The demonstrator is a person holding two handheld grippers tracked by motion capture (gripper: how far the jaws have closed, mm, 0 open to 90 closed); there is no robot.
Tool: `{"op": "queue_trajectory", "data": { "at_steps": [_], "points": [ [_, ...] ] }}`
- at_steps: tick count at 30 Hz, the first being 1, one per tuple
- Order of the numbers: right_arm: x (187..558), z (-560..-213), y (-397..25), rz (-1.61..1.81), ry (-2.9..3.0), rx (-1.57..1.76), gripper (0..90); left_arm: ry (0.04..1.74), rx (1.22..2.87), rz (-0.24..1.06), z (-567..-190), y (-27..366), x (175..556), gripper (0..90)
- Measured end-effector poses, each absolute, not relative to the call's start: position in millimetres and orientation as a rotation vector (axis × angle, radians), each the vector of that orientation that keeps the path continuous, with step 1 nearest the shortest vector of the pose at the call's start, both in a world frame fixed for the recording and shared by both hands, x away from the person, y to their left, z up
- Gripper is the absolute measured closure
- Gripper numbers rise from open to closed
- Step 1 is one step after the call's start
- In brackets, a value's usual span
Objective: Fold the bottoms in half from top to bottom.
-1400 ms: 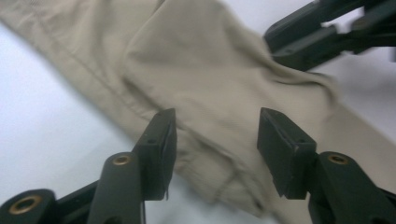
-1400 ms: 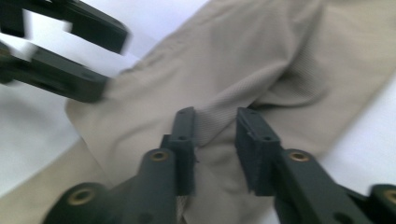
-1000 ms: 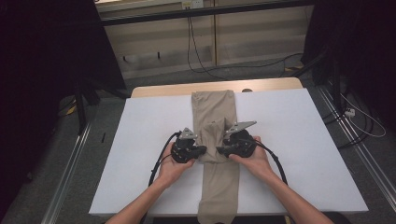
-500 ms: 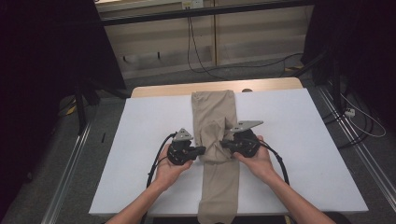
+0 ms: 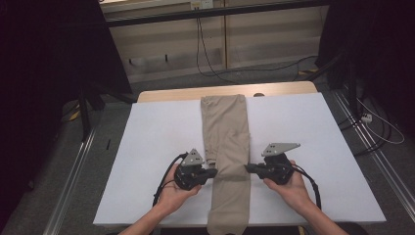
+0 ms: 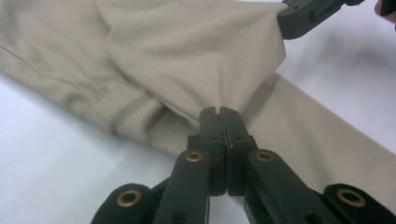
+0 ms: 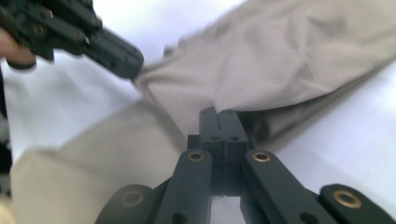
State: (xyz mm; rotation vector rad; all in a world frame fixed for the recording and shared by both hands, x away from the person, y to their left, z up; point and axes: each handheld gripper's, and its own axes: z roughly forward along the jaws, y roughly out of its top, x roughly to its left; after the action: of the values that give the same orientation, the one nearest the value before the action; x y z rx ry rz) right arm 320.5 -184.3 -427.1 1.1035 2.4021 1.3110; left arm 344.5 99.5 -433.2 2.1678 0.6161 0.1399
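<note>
The beige trousers (image 5: 225, 147) lie lengthwise down the middle of the white table (image 5: 313, 132), one end near the far edge, the other hanging over the near edge; the left gripper (image 5: 213, 172), jaws pressed together, pinches a fold of cloth at the trousers' left edge; the right gripper (image 5: 248, 169) pinches the opposite edge likewise; the fabric is stretched taut between them.

Left gripper (image 5: 211, 173) and right gripper (image 5: 248, 169) have drawn apart, stretching the folded edge of the trousers (image 5: 226, 142) wider
</note>
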Motion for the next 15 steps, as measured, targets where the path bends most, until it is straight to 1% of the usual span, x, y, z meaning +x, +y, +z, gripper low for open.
{"op": "queue_trajectory", "data": {
  "at_steps": [3,4,5,6,7,8,9,10,11,13,15],
  "points": [
    [309.7,-435.7,-185.2,1.266,2.458,1.115,90.0,0.605,2.193,0.093,-438.0,102.6,340.0,87.5],
    [307.0,-437.6,-185.4,1.251,2.472,1.108,90.0,0.606,2.191,0.072,-437.9,102.5,339.9,84.8],
    [305.3,-438.4,-186.4,1.250,2.479,1.114,89.1,0.599,2.185,0.062,-436.9,102.2,339.9,80.0],
    [304.5,-438.0,-187.4,1.254,2.479,1.121,86.2,0.594,2.179,0.063,-435.6,101.5,340.1,78.8],
    [304.7,-437.0,-188.3,1.259,2.474,1.117,81.3,0.594,2.179,0.063,-435.6,101.5,340.1,78.5],
    [306.0,-434.3,-189.8,1.268,2.452,1.125,77.2,0.584,2.162,0.087,-430.2,98.7,343.8,77.2],
    [307.9,-432.6,-190.8,1.274,2.437,1.129,76.4,0.588,2.150,0.104,-426.4,96.3,349.2,74.8],
    [312.2,-430.1,-192.0,1.280,2.419,1.134,72.6,0.589,2.143,0.112,-424.7,94.3,353.7,72.7],
    [315.6,-429.1,-192.5,1.278,2.404,1.137,70.6,0.594,2.137,0.135,-423.0,89.5,362.3,70.4],
    [327.3,-428.5,-192.1,1.249,2.385,1.153,70.2,0.630,2.132,0.187,-423.0,81.3,379.2,62.5],
    [341.4,-430.1,-190.6,1.209,2.352,1.158,68.8,0.645,2.134,0.188,-424.0,78.4,386.4,58.8]
  ]
}}
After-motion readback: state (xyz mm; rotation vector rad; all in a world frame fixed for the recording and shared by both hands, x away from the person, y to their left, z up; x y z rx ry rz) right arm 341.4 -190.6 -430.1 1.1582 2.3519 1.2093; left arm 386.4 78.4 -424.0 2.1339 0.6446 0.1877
